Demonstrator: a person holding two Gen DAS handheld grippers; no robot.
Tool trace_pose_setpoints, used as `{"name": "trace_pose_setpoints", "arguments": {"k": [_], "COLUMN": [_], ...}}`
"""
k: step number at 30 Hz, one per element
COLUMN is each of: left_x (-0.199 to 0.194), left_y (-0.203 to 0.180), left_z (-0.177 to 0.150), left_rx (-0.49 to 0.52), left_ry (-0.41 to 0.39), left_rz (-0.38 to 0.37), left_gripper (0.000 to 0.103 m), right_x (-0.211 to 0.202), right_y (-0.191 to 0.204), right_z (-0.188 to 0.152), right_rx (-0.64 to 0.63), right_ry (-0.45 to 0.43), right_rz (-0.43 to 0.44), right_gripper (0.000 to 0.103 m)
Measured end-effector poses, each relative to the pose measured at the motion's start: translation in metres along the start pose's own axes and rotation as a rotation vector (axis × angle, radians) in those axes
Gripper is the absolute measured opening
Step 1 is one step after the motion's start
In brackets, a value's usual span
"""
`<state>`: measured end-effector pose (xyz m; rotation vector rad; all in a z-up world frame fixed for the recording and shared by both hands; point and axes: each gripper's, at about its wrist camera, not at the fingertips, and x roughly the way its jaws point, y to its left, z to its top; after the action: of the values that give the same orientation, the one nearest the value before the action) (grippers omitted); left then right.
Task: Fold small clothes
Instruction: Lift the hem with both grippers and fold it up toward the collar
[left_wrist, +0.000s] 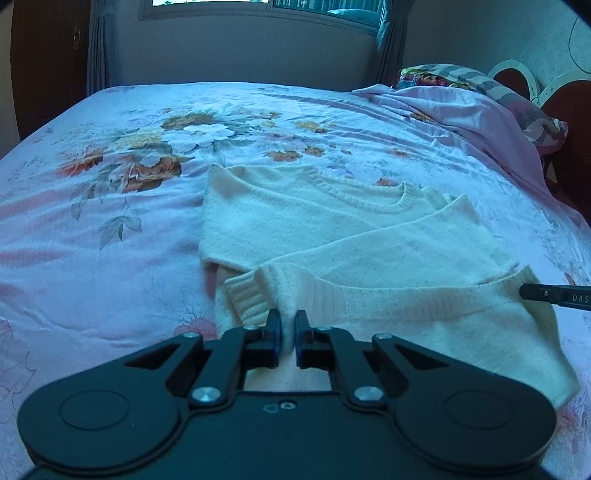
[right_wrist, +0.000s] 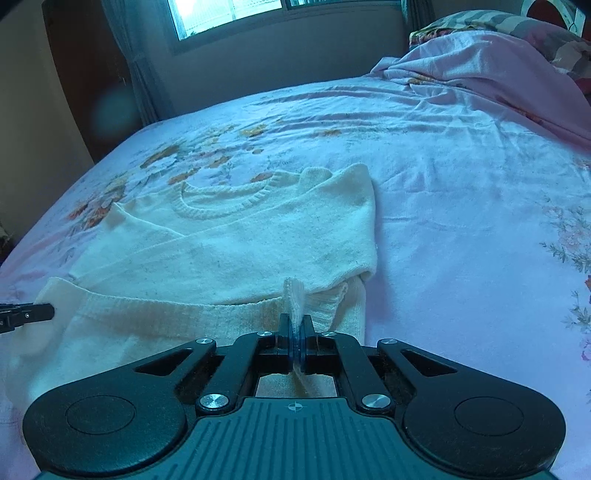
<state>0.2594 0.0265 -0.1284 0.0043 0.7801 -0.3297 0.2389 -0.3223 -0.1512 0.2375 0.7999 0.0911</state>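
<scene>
A small cream knit sweater (left_wrist: 332, 229) lies on the bed, collar away from me, sleeves folded across its body. It also shows in the right wrist view (right_wrist: 236, 236). My left gripper (left_wrist: 288, 325) is shut on the sweater's ribbed bottom hem at its left corner. My right gripper (right_wrist: 296, 328) is shut on the hem at its right corner, with a fold of knit sticking up between the fingers. Both hold the hem lifted a little toward the collar. The right gripper's finger (left_wrist: 554, 295) shows at the right edge of the left wrist view. The left gripper's finger (right_wrist: 26, 314) shows at the left edge of the right wrist view.
The bed is covered by a pale pink floral sheet (left_wrist: 110, 221). A crumpled pink blanket and striped pillow (left_wrist: 480, 107) lie at the far right by the headboard. A wall with a window (right_wrist: 229, 14) and curtains stands beyond the bed.
</scene>
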Motion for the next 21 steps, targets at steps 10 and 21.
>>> {"name": "trace_pose_setpoints", "arguments": {"k": [10,21], "left_x": [-0.008,0.064], "left_y": [-0.006,0.001], "left_z": [0.045,0.118], "left_rx": [-0.021,-0.031], "left_ry": [-0.113,-0.164], "left_rz": [-0.028,0.032], "left_gripper": [0.005,0.002], "right_x": [-0.022,0.047], "right_y": [0.009,-0.021], "right_z": [0.045,0.111], "right_rx": [0.004,0.031], "right_ry": [-0.152,-0.172], "right_rz": [0.008,-0.057], "right_gripper": [0.002,0.002]}}
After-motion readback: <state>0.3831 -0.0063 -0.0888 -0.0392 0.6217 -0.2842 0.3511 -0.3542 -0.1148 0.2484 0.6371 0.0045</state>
